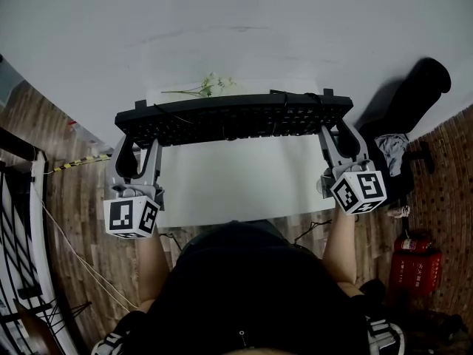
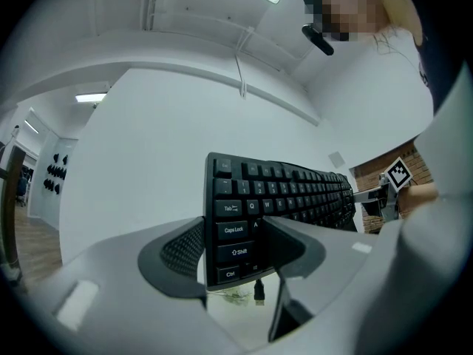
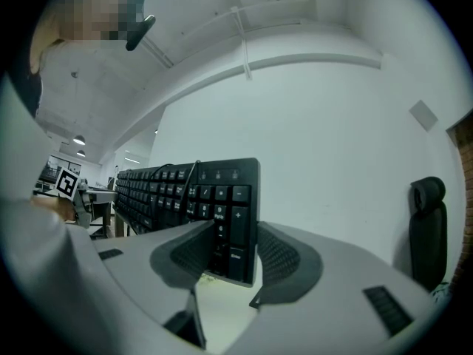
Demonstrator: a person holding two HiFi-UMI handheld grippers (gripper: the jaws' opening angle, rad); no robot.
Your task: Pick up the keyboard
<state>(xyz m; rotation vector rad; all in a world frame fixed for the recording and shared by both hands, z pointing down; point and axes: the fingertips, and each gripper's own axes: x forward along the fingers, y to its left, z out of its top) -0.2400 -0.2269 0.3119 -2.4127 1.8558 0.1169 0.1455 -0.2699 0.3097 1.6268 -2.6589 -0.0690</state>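
A black keyboard [image 1: 233, 117] hangs level in the air above the white table [image 1: 236, 187], held at both ends. My left gripper [image 1: 137, 150] is shut on its left end, and in the left gripper view the pads clamp the keyboard [image 2: 273, 198] around the Shift and Ctrl keys, with the left gripper [image 2: 233, 250] pointing upward. My right gripper [image 1: 338, 143] is shut on the right end. In the right gripper view the keyboard [image 3: 185, 191] stands on edge between the right gripper [image 3: 229, 254] jaws at the number pad. Its cable [image 1: 295, 98] lies across the keys.
A sprig of small pale flowers [image 1: 211, 86] lies on the table behind the keyboard. A black office chair [image 1: 406, 102] stands at the right. A red canister [image 1: 414, 265] sits on the wooden floor lower right. A white wall fills the far side.
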